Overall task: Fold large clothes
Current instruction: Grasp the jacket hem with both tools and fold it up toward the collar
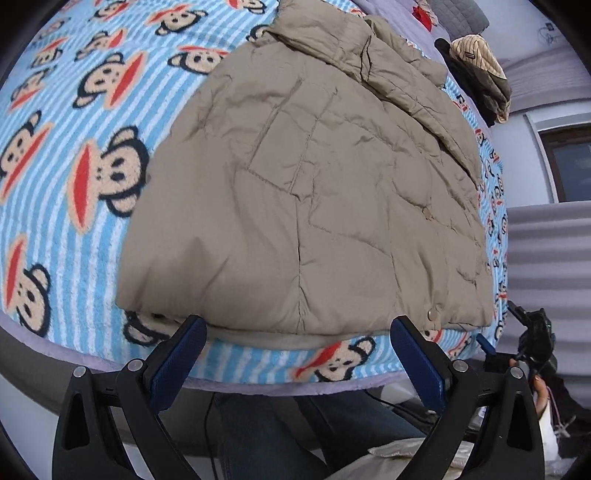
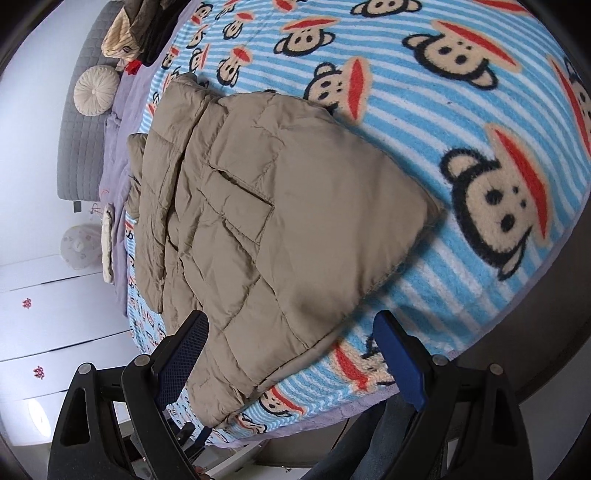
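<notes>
A tan quilted puffer jacket [image 1: 306, 192] lies folded on a bed, on a blue striped monkey-print blanket [image 1: 74, 155]. My left gripper [image 1: 299, 332] is open and empty, just in front of the jacket's near hem with snap buttons. In the right wrist view the same jacket [image 2: 280, 229] lies with its near corner between my fingers. My right gripper [image 2: 291, 328] is open and holds nothing, hovering at that lower edge. The other gripper's blue tip [image 1: 484, 343] shows at the right in the left wrist view.
A pile of folded clothes [image 1: 480, 70] lies at the far end of the bed, also in the right wrist view [image 2: 133, 33]. A round cushion [image 2: 96, 88] and grey headboard [image 2: 81, 122] stand there. The bed's lilac edge [image 1: 295, 387] is near; the person's jeans [image 1: 266, 432] are below.
</notes>
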`<state>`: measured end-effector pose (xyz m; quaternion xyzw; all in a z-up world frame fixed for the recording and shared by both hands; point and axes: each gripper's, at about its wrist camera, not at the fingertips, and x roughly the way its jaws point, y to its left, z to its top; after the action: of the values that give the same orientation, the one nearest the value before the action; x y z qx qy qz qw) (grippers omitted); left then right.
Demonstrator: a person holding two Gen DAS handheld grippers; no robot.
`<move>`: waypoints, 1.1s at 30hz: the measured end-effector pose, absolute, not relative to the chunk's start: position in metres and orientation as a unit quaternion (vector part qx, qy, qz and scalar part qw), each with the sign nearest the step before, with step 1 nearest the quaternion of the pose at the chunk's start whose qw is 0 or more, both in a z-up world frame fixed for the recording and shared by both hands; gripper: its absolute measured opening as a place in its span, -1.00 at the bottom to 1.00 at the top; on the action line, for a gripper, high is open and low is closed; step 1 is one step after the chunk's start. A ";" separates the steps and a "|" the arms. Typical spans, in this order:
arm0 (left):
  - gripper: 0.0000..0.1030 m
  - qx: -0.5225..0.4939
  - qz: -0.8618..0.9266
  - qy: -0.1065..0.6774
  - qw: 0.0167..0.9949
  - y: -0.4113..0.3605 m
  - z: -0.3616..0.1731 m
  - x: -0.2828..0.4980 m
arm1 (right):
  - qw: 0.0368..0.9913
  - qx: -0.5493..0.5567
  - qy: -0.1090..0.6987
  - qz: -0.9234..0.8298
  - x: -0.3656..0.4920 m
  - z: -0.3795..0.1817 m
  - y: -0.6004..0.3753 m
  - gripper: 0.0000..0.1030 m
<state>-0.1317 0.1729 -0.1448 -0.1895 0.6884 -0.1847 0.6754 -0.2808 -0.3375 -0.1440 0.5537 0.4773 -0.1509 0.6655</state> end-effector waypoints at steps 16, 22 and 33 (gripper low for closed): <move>0.94 -0.261 -0.206 0.686 0.647 0.147 -0.175 -0.116 | 0.639 0.586 0.477 -0.143 -0.280 -0.172 -0.332 0.80; 0.28 -0.220 -0.216 0.680 0.665 0.134 -0.169 -0.114 | 0.633 0.607 0.456 -0.148 -0.281 -0.178 -0.333 0.80; -0.76 -0.255 -0.228 0.640 0.689 0.144 -0.141 -0.100 | 0.640 0.601 0.460 -0.131 -0.269 -0.173 -0.331 -0.87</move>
<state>-0.0998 0.1442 -0.1411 -0.2547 0.6396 -0.2278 0.6885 -0.2688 -0.3312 -0.1735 0.6006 0.4604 -0.1312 0.6404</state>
